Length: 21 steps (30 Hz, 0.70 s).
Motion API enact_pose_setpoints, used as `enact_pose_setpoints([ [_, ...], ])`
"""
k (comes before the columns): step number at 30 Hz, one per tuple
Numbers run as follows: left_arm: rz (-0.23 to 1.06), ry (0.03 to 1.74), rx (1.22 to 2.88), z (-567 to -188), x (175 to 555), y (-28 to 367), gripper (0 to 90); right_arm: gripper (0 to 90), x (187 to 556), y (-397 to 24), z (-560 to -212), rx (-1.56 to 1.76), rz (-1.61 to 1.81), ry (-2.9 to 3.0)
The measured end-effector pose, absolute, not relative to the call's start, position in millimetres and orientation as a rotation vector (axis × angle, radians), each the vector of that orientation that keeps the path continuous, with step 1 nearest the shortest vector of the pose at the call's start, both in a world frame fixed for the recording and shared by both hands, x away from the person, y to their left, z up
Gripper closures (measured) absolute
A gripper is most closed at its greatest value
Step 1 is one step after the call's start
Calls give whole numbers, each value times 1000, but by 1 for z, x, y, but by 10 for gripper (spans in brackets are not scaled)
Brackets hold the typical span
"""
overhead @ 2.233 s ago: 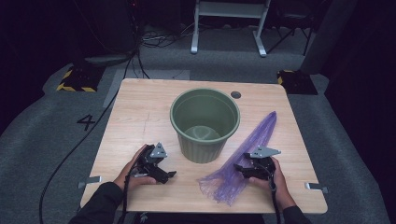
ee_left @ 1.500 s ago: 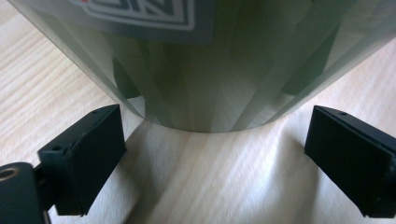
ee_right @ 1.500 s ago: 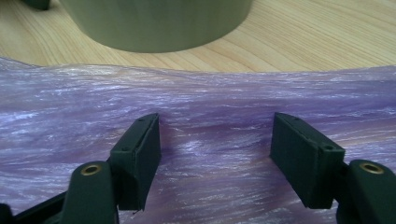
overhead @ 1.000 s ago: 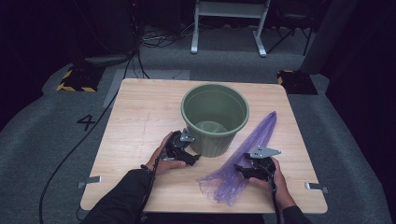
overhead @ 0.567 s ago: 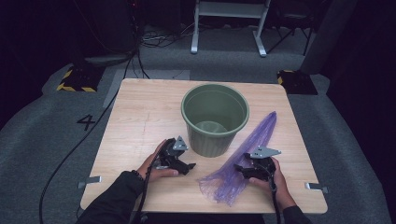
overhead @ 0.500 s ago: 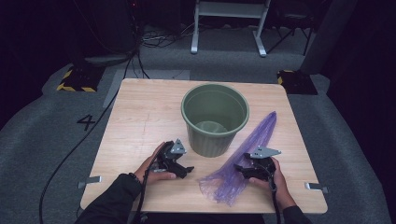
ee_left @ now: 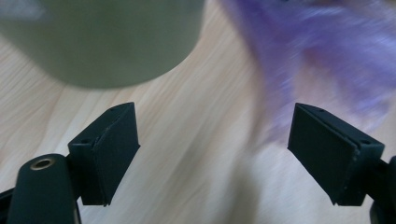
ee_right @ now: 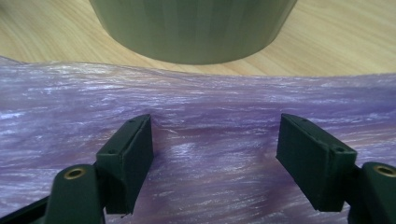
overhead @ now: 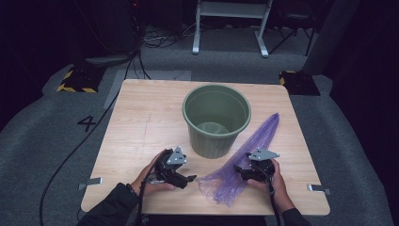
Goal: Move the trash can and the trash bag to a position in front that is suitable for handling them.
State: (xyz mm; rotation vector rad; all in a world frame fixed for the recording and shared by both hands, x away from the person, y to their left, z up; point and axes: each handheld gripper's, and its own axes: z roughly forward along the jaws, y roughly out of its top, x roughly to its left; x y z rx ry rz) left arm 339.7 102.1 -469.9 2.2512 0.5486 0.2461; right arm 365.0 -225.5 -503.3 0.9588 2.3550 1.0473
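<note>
- While the purple plastic bag (overhead: 244, 162) lies flat and stretched out on the wooden table (overhead: 141, 117), lower right of centre in the high view, nothing suggests it has been fitted to anything yet; I judge the work, lining the green bin (overhead: 216, 117) with it, to be at its very start.
- Done so far, as far as can be seen: the bin stands upright and empty at the middle of the frame, and both grippers are down at the bag's near end.
- Left gripper (overhead: 186, 178), lower centre-left of the high view: its jaws have just been closing a little yet stand wide, with bare table between them in the left gripper view and the bag's frayed edge (ee_left: 322, 56) just ahead at upper right, not touched.
- Right gripper (overhead: 244, 168), lower right: its jaws have just been opening and stand wide astride the bag (ee_right: 210, 140), which lies under and between them in the right gripper view; the pads do not press on it, so it is not held.
- Left to do, in my judgement: pinch the bag, find and open its mouth, lift it over the bin, push it in, and fold the edge over the rim.
- Count: one bin, one bag, one table, two grippers, two hands.
</note>
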Motion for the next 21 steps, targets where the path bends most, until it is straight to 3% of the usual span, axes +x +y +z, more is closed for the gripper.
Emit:
enact_pose_setpoints([
  [6,191,418,2332,-475,322,70,163,272,363,-216,-503,953,1030,2333],
  [12,116,450,2361,-490,325,52,184,272,363,-210,-503,939,1025,2326],
  [16,155,445,2362,-496,330,47,301,271,365,-210,-503,940,1030,2335],
  [21,166,449,2354,-494,338,57,536,263,365,-210,-503,939,1031,2336],
])
